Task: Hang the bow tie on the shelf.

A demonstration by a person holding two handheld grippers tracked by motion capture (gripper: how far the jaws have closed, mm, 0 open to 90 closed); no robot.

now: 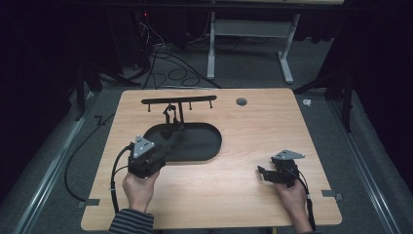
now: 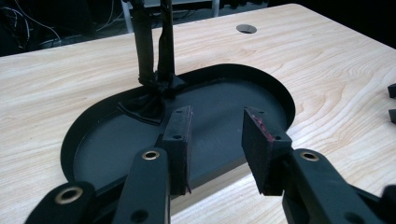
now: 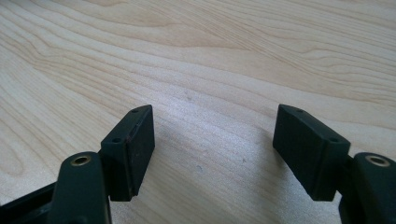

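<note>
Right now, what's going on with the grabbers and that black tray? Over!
Left gripper open, over the black tray's near rim. Right gripper open above bare table. Black stand upright in the tray. Nothing blocking.

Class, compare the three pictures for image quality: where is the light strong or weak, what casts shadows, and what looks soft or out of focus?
High view: the wooden table is lit, its surroundings nearly black; the black tray shows little detail. Left gripper view: the left gripper jaws are sharp; the stand looks soft. Right gripper view: the right gripper jaws cast soft shadows on evenly lit wood, without glare.
</note>
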